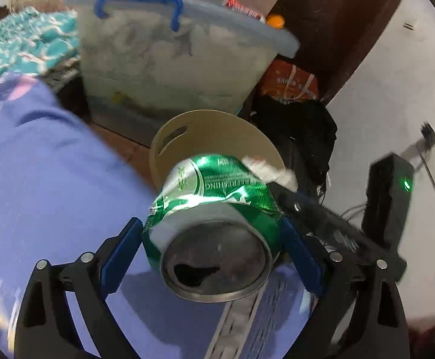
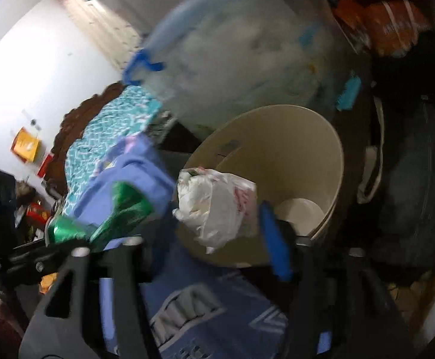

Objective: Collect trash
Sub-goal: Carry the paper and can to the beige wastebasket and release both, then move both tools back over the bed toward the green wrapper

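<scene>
My left gripper (image 1: 213, 230) is shut on a crushed green drink can (image 1: 214, 206), its open top facing the camera. The can also shows in the right wrist view (image 2: 118, 209), to the left. My right gripper (image 2: 217, 209) is shut on a crumpled white plastic wrapper (image 2: 217, 206), held just above the near rim of a beige waste bin (image 2: 301, 149). In the left wrist view the bin (image 1: 217, 137) stands right behind the can, and the wrapper (image 1: 272, 170) and the right gripper's black body (image 1: 337, 233) show at the can's right.
A clear plastic storage box with a blue handle (image 1: 169, 68) stands behind the bin. Purple bedding (image 1: 62, 179) and a teal patterned cloth (image 1: 23, 48) lie at the left. Dark bags (image 2: 412, 164) and an orange bag (image 1: 289, 80) sit at the right, near a white wall (image 1: 397, 74).
</scene>
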`<state>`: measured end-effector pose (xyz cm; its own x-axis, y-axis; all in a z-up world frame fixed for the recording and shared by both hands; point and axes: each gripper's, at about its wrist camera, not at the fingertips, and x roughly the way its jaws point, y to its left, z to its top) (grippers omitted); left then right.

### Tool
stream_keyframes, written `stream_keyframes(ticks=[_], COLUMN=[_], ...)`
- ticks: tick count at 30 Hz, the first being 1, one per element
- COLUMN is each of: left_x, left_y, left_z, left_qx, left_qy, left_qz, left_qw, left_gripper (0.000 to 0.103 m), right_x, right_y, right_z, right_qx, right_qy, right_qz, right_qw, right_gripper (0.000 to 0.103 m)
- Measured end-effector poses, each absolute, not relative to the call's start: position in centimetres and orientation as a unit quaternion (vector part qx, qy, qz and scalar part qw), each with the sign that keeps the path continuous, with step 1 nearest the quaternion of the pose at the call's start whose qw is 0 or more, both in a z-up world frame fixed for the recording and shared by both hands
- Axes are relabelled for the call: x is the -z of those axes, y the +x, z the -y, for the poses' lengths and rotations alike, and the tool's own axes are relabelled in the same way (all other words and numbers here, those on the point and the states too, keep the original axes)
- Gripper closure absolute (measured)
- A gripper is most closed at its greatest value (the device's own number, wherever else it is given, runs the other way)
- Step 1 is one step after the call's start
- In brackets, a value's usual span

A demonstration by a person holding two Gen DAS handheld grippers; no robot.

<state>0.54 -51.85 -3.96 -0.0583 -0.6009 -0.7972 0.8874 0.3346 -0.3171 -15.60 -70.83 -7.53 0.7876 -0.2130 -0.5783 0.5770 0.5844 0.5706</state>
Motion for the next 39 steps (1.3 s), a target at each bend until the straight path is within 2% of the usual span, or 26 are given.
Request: stream_keyframes(ticks=[1,6,11,14,20,23,24,25,29,31,37,39], left_x=[4.3,3.9,1.8,1.6,3.4,5.1,5.4,5.8,5.9,5.9,5.9,5.8], left_y=[0.8,0.9,-0.4,-1.2,0.2,2.0,2.4,2.9,3.5,3.2,2.1,1.1], left_z=[53.0,51.1,42.6,36.4,22.6,16.2,14.8,13.3,9.7,8.2,1.6,0.4], left_qx=[0.545,0.540,0.553,0.544,0.449,0.387,0.376,0.363,0.320,0.305,0.323,0.323], left_qy=[0.156,0.138,0.108,0.104,0.077,0.022,0.007,-0.011,-0.016,-0.006,-0.067,-0.070], left_qz=[-0.479,-0.485,-0.469,-0.461,-0.473,-0.502,-0.507,-0.516,-0.500,-0.492,-0.486,-0.481], left_qw=[0.670,0.674,0.681,0.693,0.754,0.773,0.776,0.776,0.805,0.815,0.809,0.812], left_gripper=[0.011,0.011,0.011,0.011,0.012,0.019,0.030,0.032,0.033,0.033,0.031,0.030], right_x=[7.2,5.5,4.0,3.5,3.2,2.8,2.7,2.7,3.2,3.5,4.6,5.6], right_y=[-16.0,-18.4,-16.6,-13.3,-6.8,-3.8,-3.0,-2.3,0.6,1.2,3.8,4.7], right_z=[71.0,69.1,64.9,60.8,50.7,44.1,42.0,40.4,31.8,29.7,24.8,23.5], right_qx=[0.249,0.276,0.195,0.118,-0.031,-0.113,-0.137,-0.155,-0.211,-0.212,-0.201,-0.191], right_qy=[0.390,0.372,0.360,0.339,0.301,0.256,0.237,0.219,0.115,0.089,-0.018,-0.043], right_qz=[-0.221,-0.168,-0.160,-0.194,-0.267,-0.302,-0.313,-0.323,-0.374,-0.390,-0.432,-0.449], right_qw=[0.859,0.870,0.898,0.913,0.915,0.911,0.909,0.907,0.895,0.892,0.879,0.872], right_gripper=[0.027,0.027,0.038,0.046,0.054,0.056,0.056,0.056,0.056,0.055,0.055,0.051])
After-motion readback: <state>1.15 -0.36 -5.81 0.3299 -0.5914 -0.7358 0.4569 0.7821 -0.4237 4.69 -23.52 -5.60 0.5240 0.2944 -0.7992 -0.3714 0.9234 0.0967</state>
